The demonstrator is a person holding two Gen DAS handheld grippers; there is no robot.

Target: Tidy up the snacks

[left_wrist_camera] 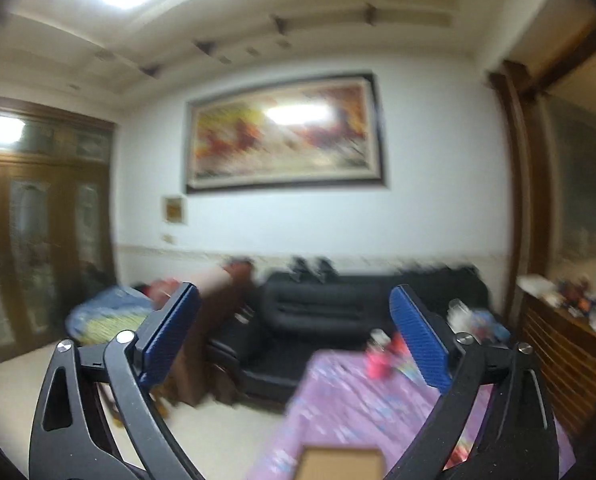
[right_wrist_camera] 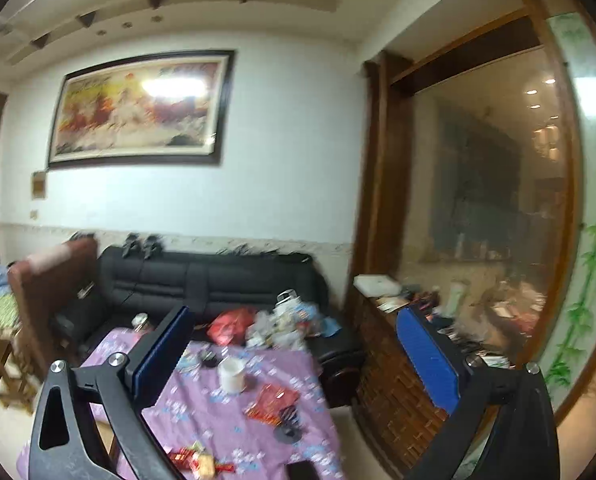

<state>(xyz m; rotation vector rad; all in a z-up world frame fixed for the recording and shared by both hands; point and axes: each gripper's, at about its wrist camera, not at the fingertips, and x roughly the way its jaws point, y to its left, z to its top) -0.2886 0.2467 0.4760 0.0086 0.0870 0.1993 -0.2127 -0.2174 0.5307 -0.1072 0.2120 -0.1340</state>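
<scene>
A table with a purple flowered cloth (right_wrist_camera: pixel 218 412) carries snacks: a red snack packet (right_wrist_camera: pixel 272 400) near the middle, small red and yellow wrapped snacks (right_wrist_camera: pixel 196 460) at the near edge, and a red bag (right_wrist_camera: pixel 230 326) with a pile of wrappers (right_wrist_camera: pixel 286 324) at the far end. My right gripper (right_wrist_camera: pixel 296 344) is open and empty, raised above the table. My left gripper (left_wrist_camera: pixel 294 328) is open and empty, also raised, with the table (left_wrist_camera: pixel 358 408) low at the right and a cardboard box edge (left_wrist_camera: pixel 340 462) at the bottom. The left view is blurred.
A white cup (right_wrist_camera: pixel 232 374) and a black round object (right_wrist_camera: pixel 288 426) stand on the cloth. A black sofa (right_wrist_camera: pixel 202 280) lies behind the table, a brown chair (right_wrist_camera: pixel 54 280) to the left, and a cluttered wooden cabinet (right_wrist_camera: pixel 398 360) to the right.
</scene>
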